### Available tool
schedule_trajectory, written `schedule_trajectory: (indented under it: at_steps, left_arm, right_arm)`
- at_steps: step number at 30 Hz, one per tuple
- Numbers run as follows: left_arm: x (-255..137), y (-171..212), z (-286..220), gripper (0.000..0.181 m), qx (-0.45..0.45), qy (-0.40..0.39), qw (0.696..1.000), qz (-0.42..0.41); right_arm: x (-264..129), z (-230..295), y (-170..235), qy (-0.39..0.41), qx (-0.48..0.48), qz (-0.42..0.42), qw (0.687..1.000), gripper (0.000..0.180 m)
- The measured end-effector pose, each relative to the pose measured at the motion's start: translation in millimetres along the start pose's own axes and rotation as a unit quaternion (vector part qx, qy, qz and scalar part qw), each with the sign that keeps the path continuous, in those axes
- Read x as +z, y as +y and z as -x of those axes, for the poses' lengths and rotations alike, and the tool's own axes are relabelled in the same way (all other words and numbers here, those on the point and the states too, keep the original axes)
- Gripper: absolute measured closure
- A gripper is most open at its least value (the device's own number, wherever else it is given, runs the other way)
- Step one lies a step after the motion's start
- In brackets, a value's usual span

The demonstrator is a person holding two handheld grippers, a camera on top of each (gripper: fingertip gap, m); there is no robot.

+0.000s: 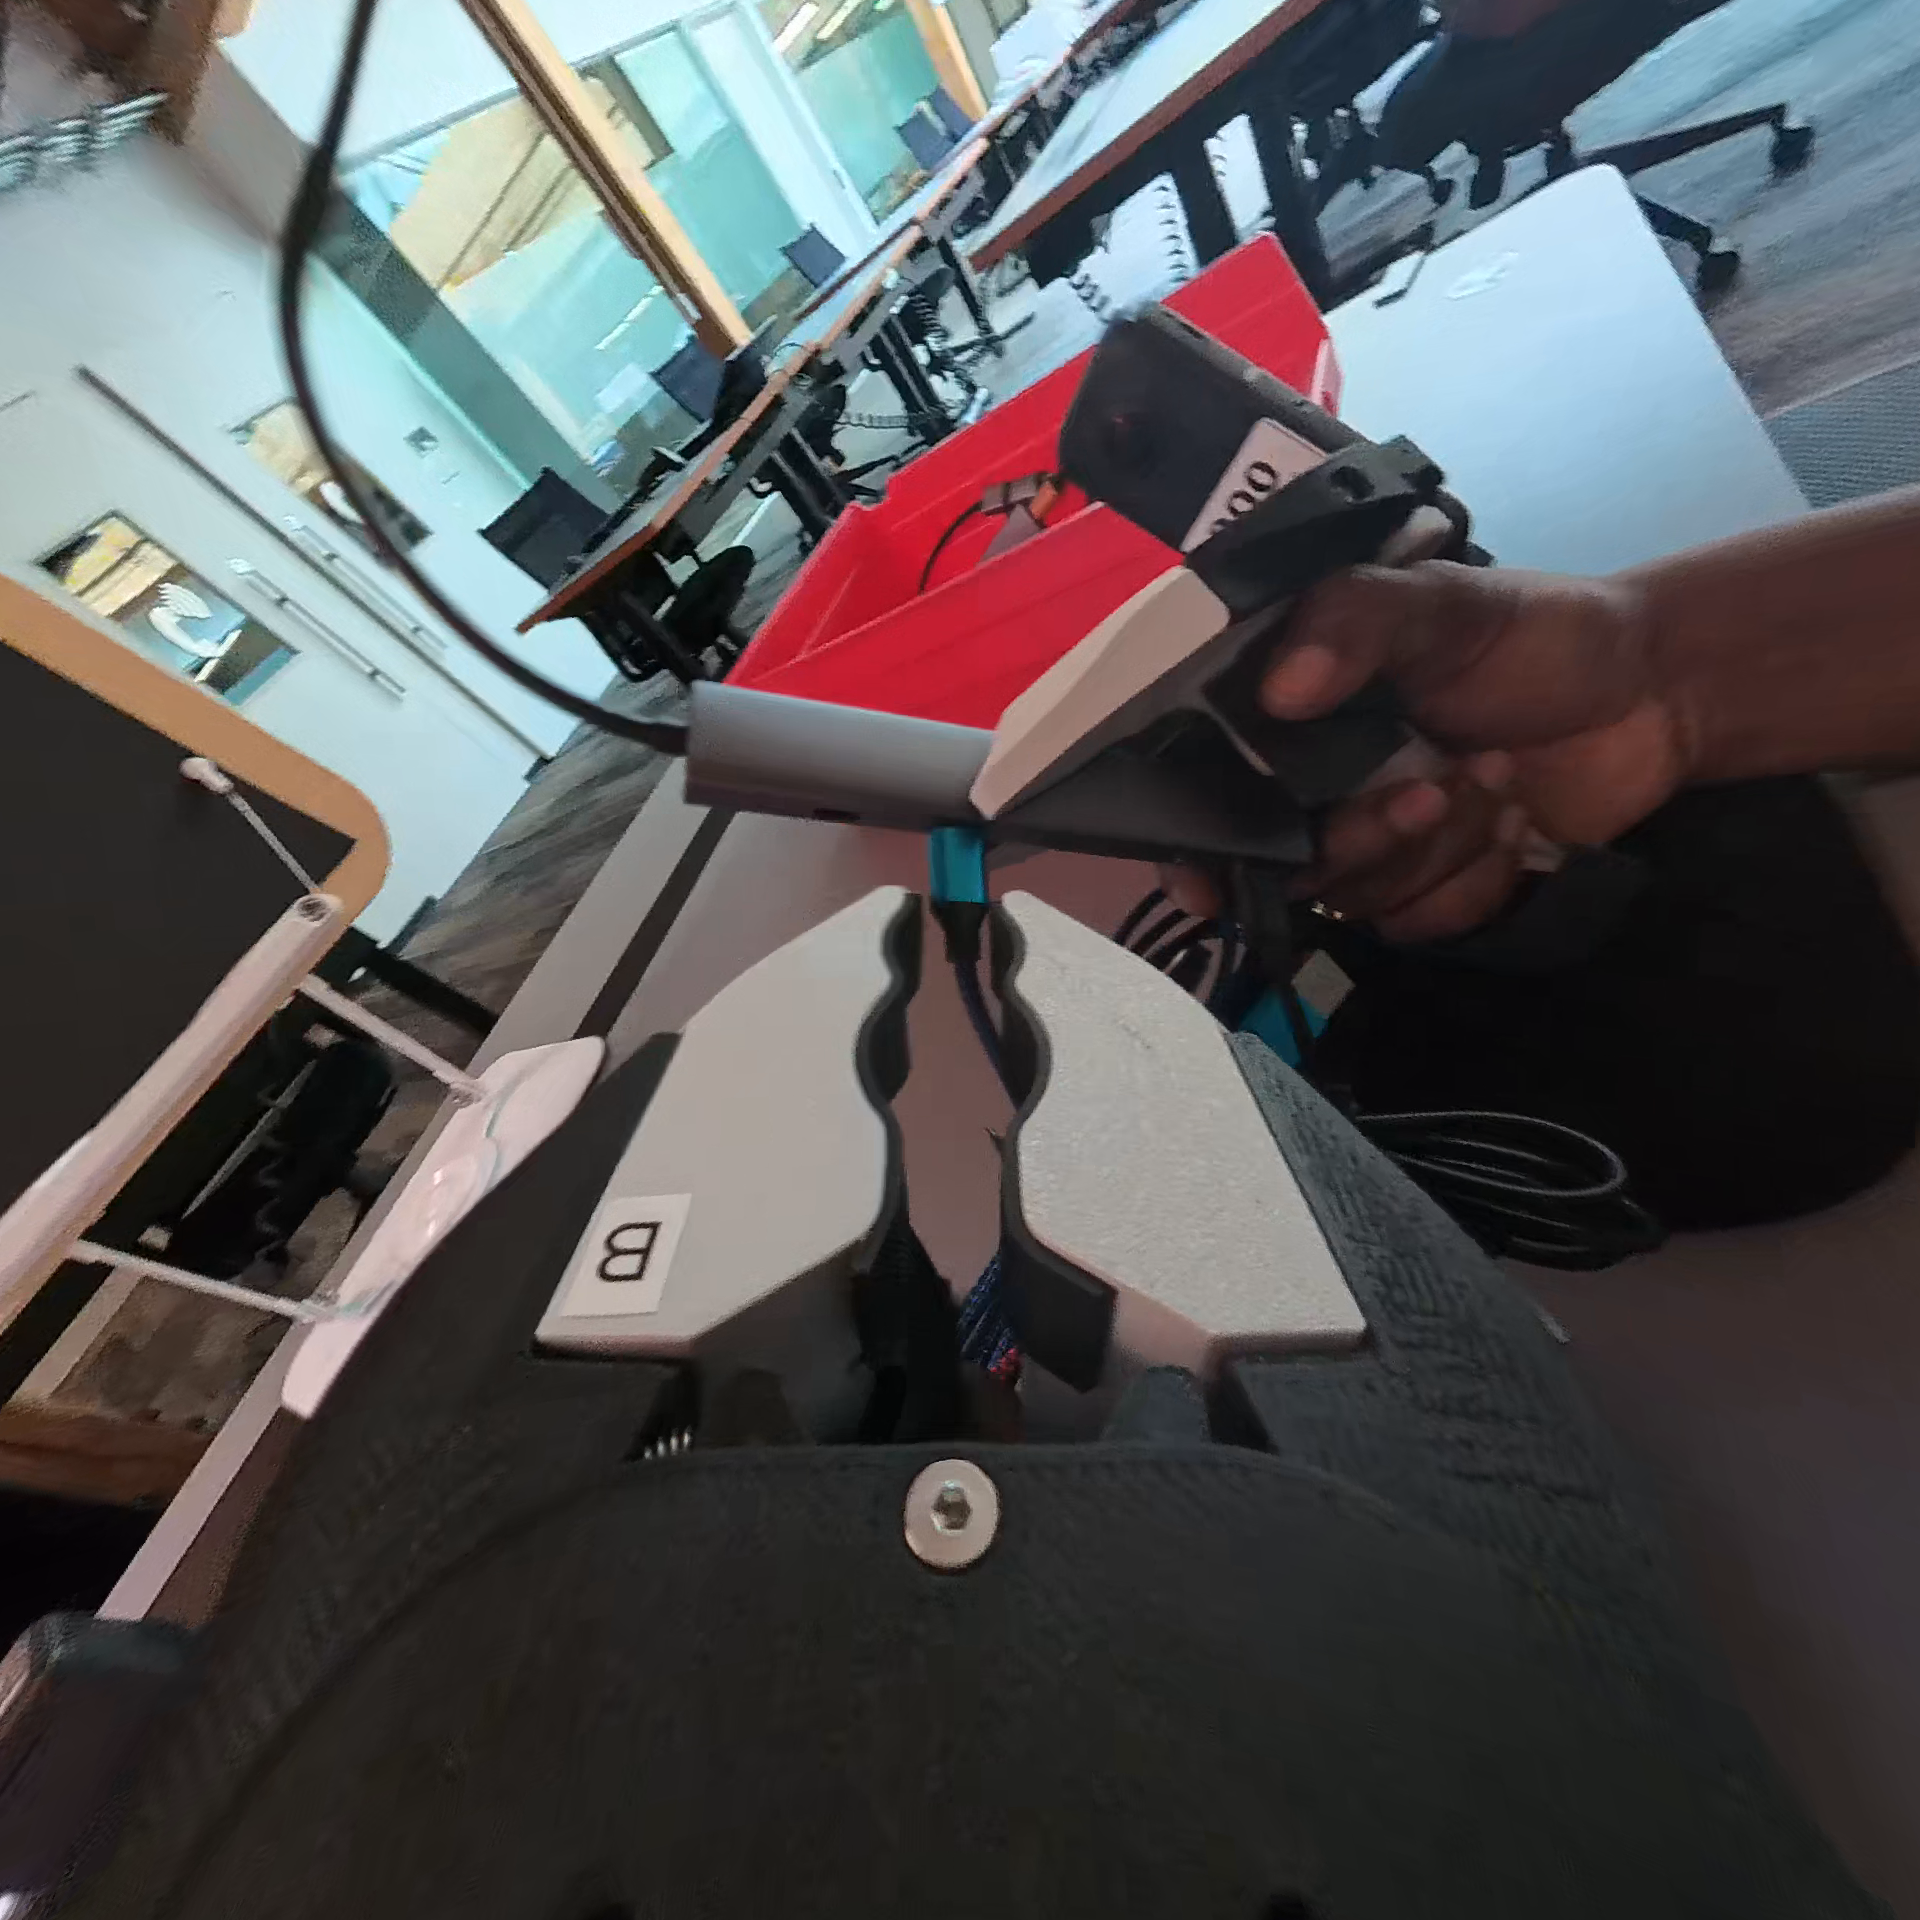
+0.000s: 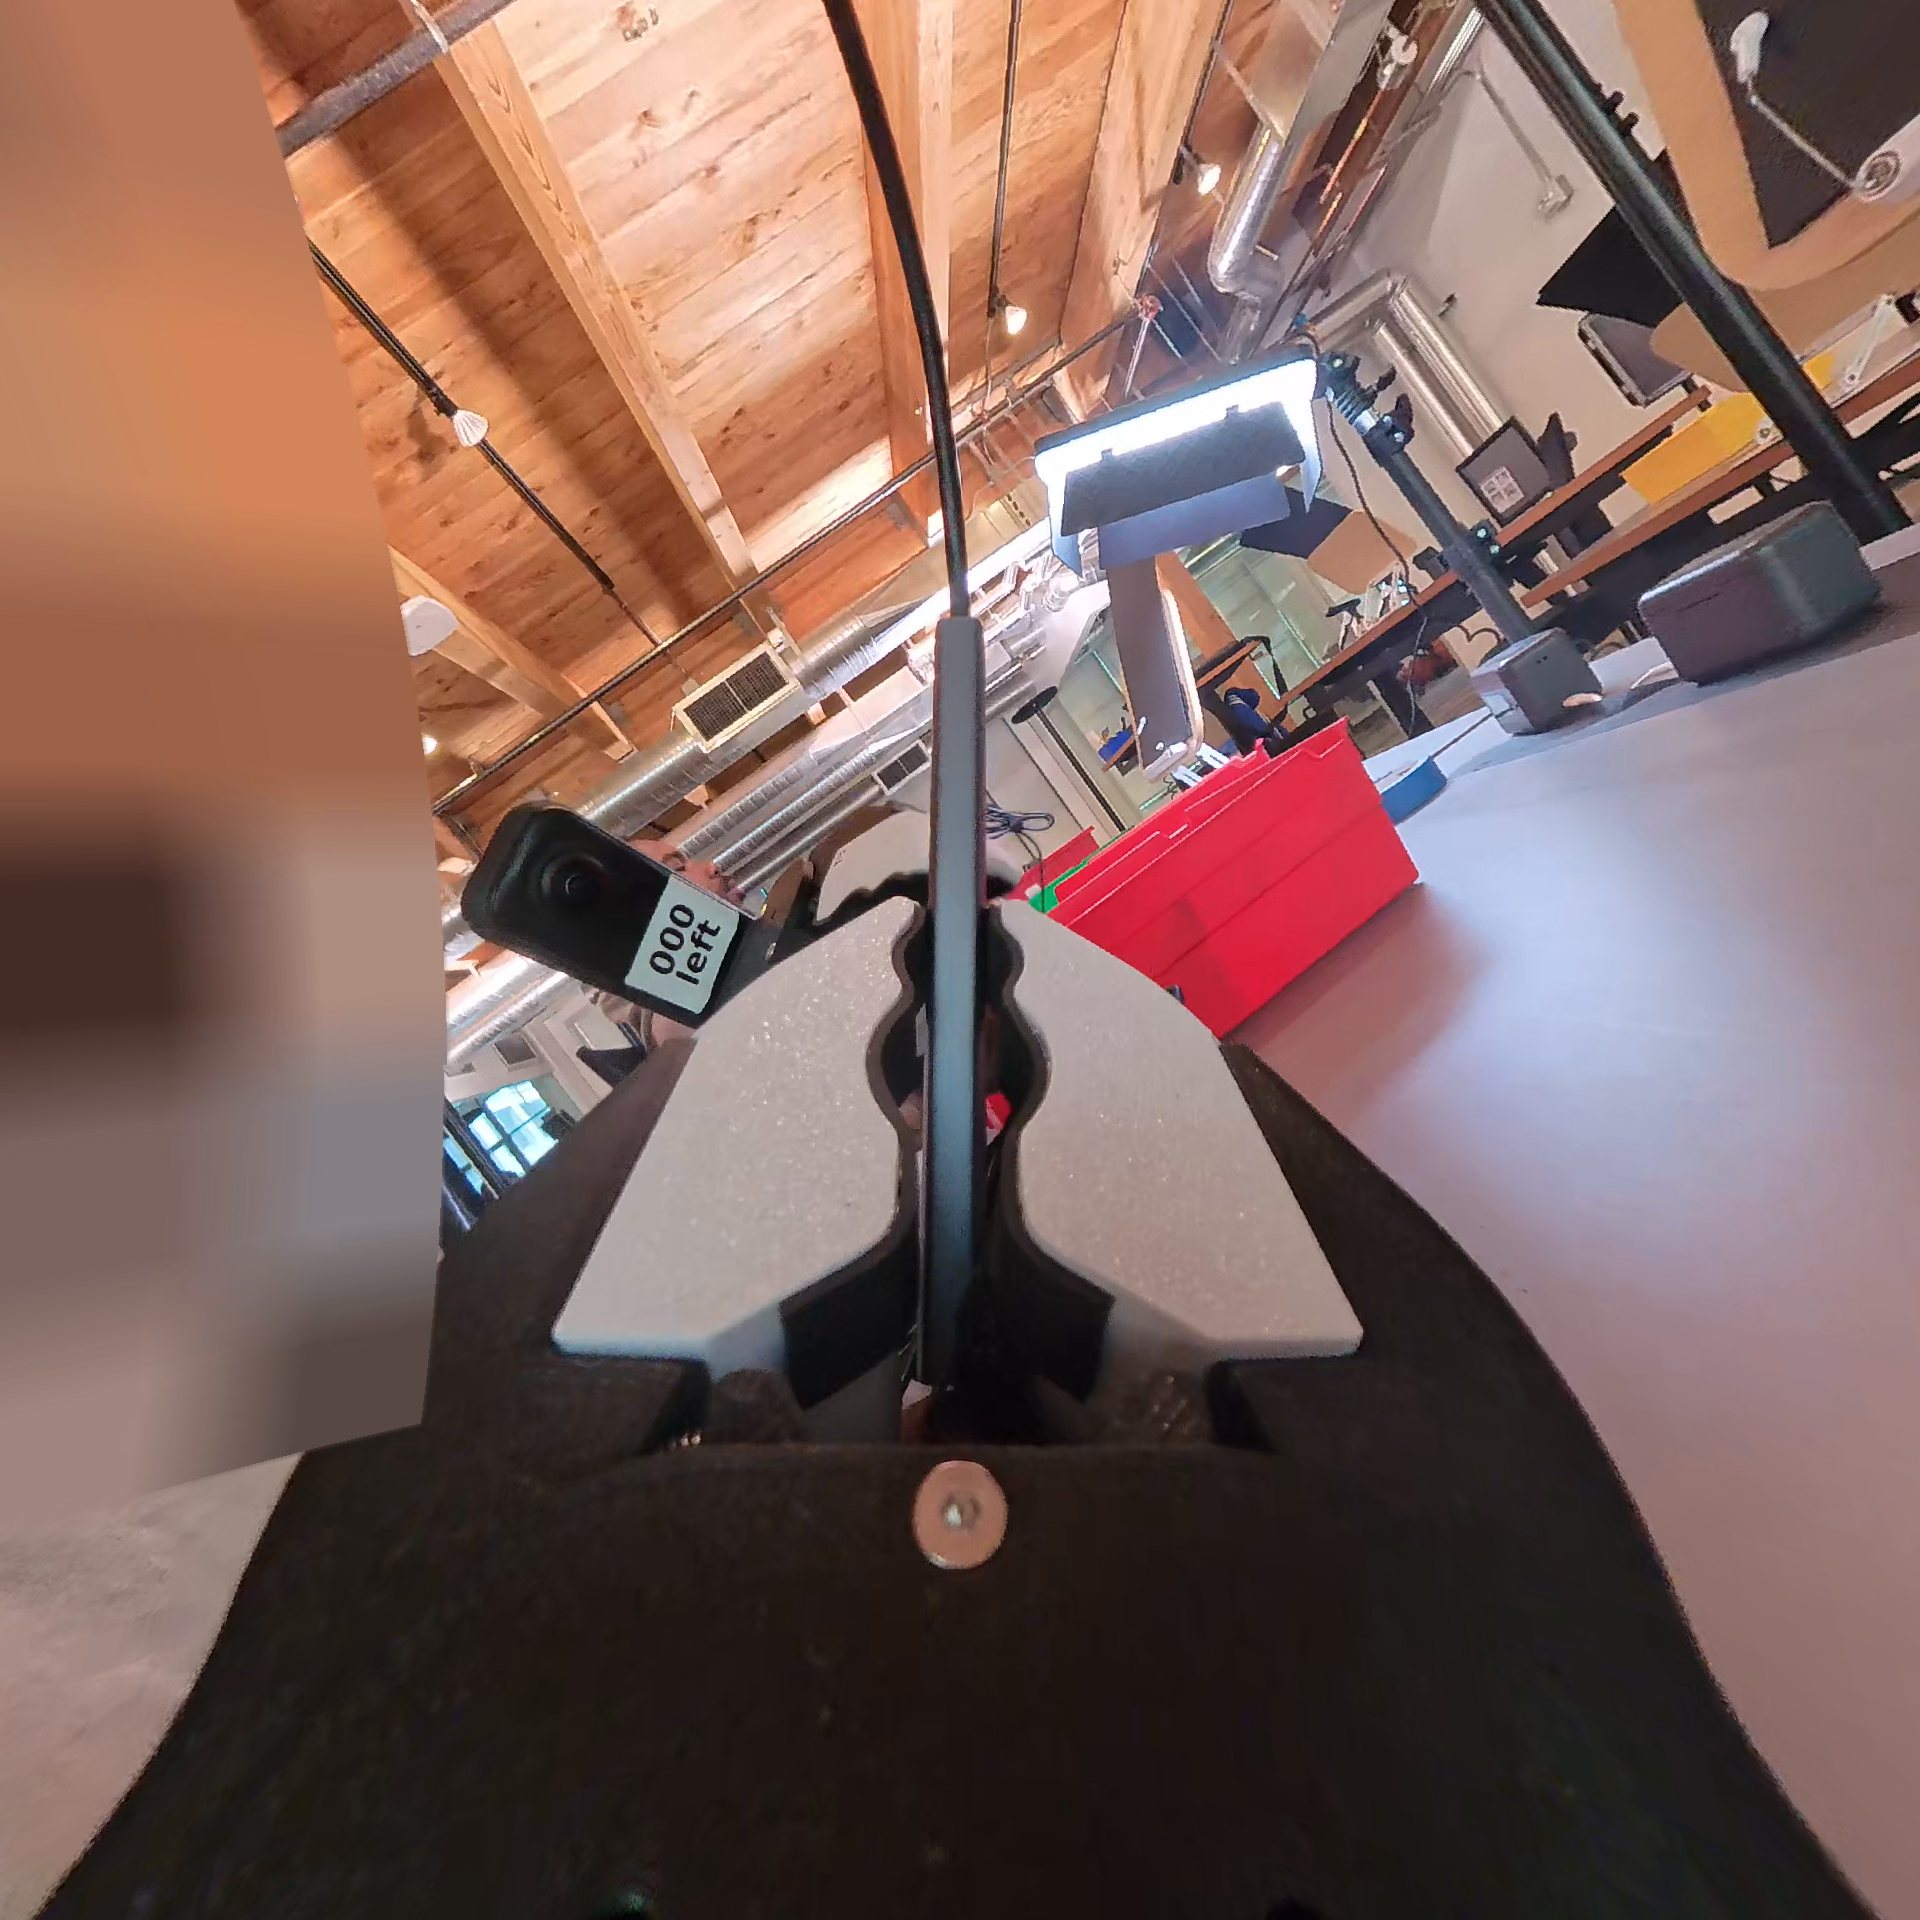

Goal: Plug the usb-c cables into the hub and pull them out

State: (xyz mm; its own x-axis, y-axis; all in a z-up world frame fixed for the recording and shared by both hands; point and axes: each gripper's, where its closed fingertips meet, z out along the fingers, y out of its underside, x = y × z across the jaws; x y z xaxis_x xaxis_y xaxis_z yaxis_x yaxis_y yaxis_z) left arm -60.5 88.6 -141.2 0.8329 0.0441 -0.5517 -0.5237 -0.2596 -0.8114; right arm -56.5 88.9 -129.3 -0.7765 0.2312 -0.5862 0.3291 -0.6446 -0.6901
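Left wrist view: the left gripper (image 1: 954, 920) points toward 12 o'clock, its grey fingers (image 1: 774, 1049) close together around a dark braided cable (image 1: 982, 1023) whose blue plug (image 1: 956, 868) stands just past the fingertips. Whether the pads actually pinch the cable or only flank it cannot be told. The plug's top end meets the underside of the grey hub (image 1: 831, 753), which lies crosswise. The right gripper (image 1: 987, 774) comes in from 3 o'clock, held by a hand (image 1: 1475, 727), and is clenched on the hub's right end. A black lead (image 1: 312, 343) loops from the hub's left end up toward 11 o'clock. Behind the hub, toward 1 o'clock, sits a red bin (image 1: 1039, 582) on the grey table (image 1: 790, 883). A coil of black cable (image 1: 1527, 1184) lies at 3 o'clock.

Right wrist view: the right gripper (image 2: 958, 920) grasps the hub (image 2: 956, 935) edge-on between its fingers (image 2: 790, 1101); the hub runs straight toward 12 o'clock, and its black lead (image 2: 920, 343) continues upward. The left gripper's camera (image 2: 582, 909) shows at 10 o'clock, with its fingers partly hidden behind the hub. The red bin (image 2: 1247, 883) sits at 2 o'clock on the table (image 2: 1610, 987), with a lit lamp panel (image 2: 1174, 426) above it.
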Motion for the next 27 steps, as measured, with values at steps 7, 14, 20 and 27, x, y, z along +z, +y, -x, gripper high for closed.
schedule_trajectory:
  at_steps: [7,14,20,27]
  left_arm:
    - [-11.1,3.2,1.1,0.171,0.019,0.017,0.999,0.019]
    - [-11.9,-16.7,14.7,0.150,0.022,-0.047,0.999,-0.019]
    - [-99.9,-85.7,81.2,0.136,-0.063,-0.270,0.922,-0.271]
    - [-266.9,-64.2,139.8,0.123,-0.282,-0.459,0.694,-0.477]
  right_arm:
    - [9.2,0.5,20.6,0.028,-0.066,0.065,0.995,0.171]
    - [7.0,11.8,7.4,0.013,-0.107,0.017,0.994,0.171]
    - [-33.3,32.7,-61.3,0.045,-0.164,-0.164,0.972,0.171]
    - [-92.7,112.2,-162.4,0.106,-0.345,-0.296,0.884,0.170]
